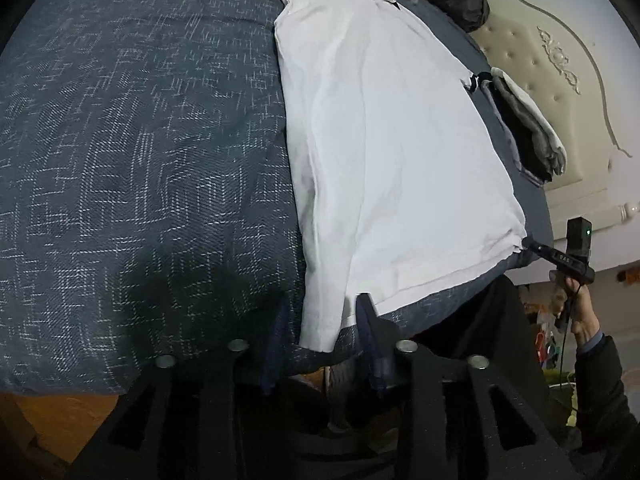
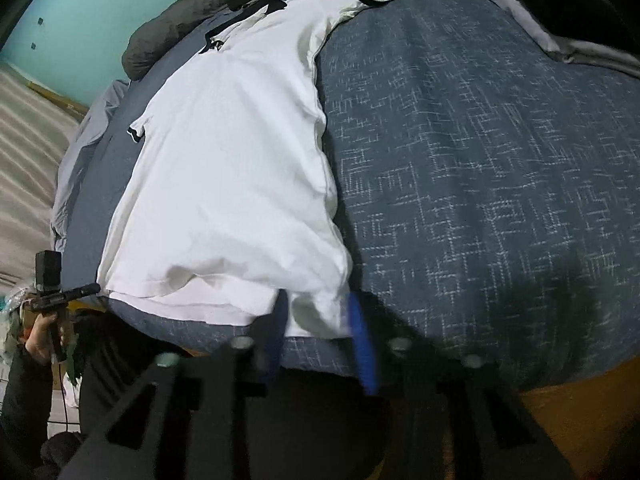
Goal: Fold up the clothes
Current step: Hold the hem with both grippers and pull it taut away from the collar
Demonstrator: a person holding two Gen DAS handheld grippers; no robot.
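shirt: white polo shirt (image 1: 392, 152) flat, face up on my bed (image 1: 140, 160), collar toward 12 o'clock | left gripper (image 1: 320, 332): spread astride hem corner | right gripper (image 2: 320, 320): spread astride opposite hem corner | progress: shirt unfolded; every fold left.

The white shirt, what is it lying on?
The white shirt lies spread flat on a dark blue patterned bedspread, which shows all around it. Both grippers, left and right, are at its bottom hem. Whatever lies directly beneath the shirt is covered.
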